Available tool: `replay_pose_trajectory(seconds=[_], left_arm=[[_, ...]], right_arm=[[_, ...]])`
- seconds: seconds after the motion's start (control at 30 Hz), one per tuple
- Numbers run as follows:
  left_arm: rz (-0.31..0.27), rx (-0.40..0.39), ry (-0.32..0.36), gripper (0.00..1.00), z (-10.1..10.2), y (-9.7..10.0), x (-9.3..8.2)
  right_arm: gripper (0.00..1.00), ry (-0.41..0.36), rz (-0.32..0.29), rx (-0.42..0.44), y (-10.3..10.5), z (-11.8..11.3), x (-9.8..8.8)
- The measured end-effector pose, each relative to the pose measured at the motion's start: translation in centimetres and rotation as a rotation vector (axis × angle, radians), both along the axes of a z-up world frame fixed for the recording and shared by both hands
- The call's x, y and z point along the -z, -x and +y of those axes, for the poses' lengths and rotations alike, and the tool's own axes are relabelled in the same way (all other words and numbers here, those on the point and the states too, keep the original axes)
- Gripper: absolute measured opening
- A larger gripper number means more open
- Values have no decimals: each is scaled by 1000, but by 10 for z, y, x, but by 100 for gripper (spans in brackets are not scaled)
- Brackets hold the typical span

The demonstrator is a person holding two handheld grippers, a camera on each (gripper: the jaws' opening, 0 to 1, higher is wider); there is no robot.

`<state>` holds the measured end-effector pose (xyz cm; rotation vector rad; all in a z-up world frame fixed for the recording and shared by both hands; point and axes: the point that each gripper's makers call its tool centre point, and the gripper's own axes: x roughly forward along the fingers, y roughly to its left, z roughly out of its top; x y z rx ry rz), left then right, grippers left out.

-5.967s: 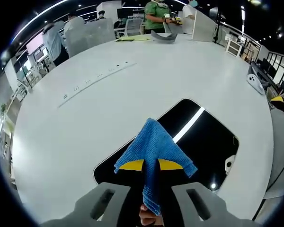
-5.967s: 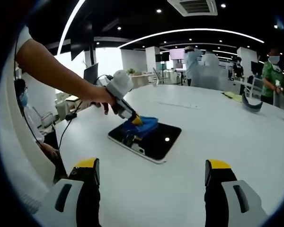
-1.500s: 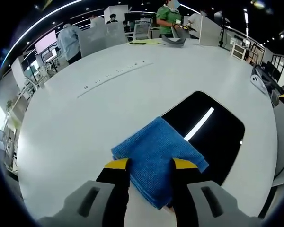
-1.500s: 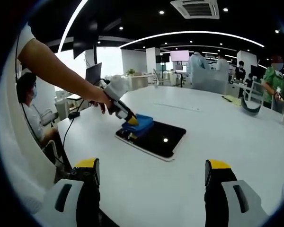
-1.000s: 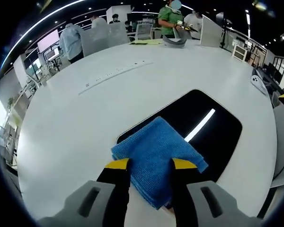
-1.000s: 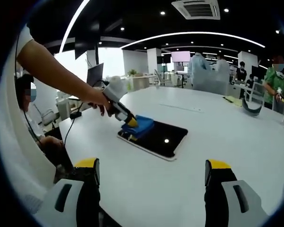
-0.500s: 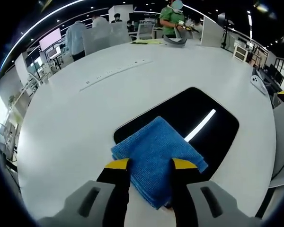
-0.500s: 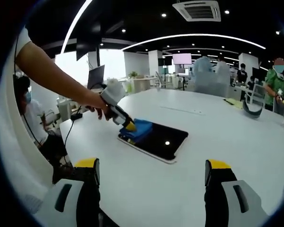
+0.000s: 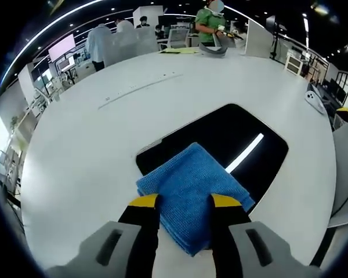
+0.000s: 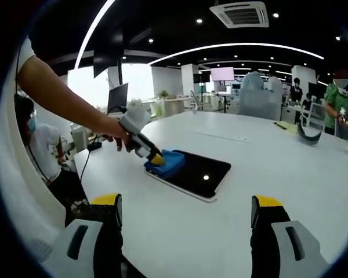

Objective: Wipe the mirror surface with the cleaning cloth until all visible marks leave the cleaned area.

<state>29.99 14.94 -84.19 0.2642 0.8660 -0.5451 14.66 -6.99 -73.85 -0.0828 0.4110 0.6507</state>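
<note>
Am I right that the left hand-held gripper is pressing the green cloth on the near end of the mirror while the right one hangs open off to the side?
Not quite: the cloth is blue, not green, as the left gripper view shows. The rest holds: the left hand-held gripper presses it on the near end of the mirror, and the right hand-held gripper hangs open, away from it.

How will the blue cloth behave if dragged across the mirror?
The blue cloth looks soft and folded, so it's probably floppy and may bunch. The mirror looks glossy, so it should slide easily. The left gripper pinches one edge only; the rest may trail.
</note>
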Motion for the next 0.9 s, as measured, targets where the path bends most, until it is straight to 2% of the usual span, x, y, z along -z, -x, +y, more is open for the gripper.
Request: replay_pose_trajectory(seconds=[0.9], left_arm=[[3,-10,0,32,1,8,1]], right_arm=[[92,-4,-8,-6,2,0,-3]])
